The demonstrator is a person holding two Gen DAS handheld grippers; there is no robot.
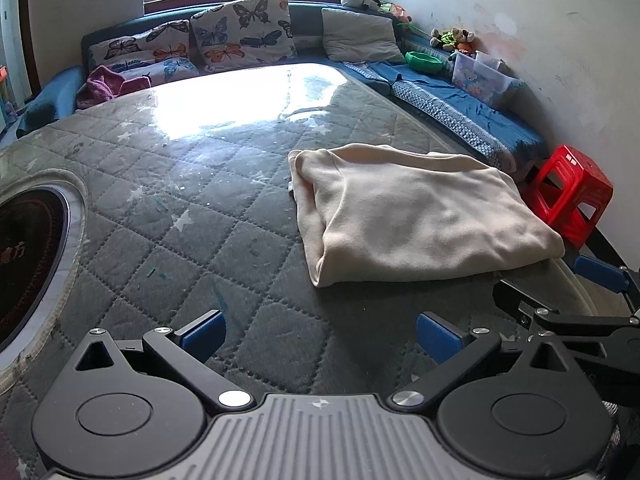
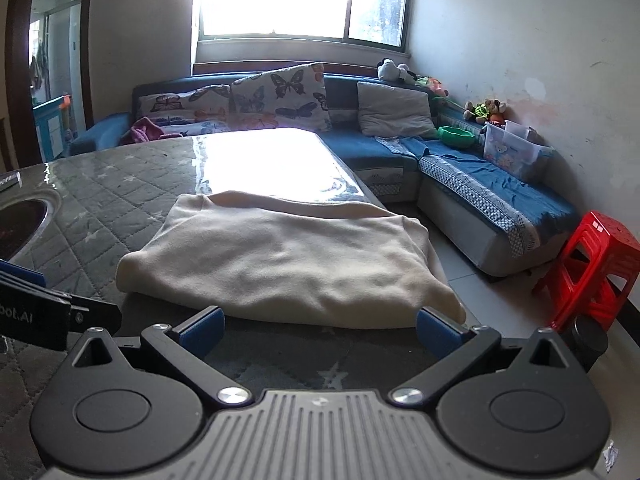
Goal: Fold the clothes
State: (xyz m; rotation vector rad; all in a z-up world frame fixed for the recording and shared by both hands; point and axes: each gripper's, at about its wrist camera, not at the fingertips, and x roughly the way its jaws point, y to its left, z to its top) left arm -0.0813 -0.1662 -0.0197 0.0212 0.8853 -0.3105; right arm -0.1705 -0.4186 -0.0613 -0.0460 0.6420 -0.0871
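Dead ahead of right gripper (image 2: 320, 330), jaws released: folded garment (image 2: 288, 264), long axis crosswise; left gripper (image 1: 320, 334), also released, farther off.

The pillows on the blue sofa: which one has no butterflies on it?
The plain grey square pillow, leaning at the sofa's corner below the black-and-white plush toy. The other two pillows to its left are white with butterfly prints.

Your cream garment (image 2: 280, 264) is soft, fuzzy, matt cloth. It lies on a grey quilted table cover (image 1: 192, 216) with stitched squares, and a shiny clear sheet on top gives back the window light. Your left gripper (image 1: 320, 334) and right gripper (image 2: 320, 330) are matt black plastic with blue pads (image 2: 202, 330) and shiny metal screws. The red stool (image 2: 600, 264) is glossy plastic.
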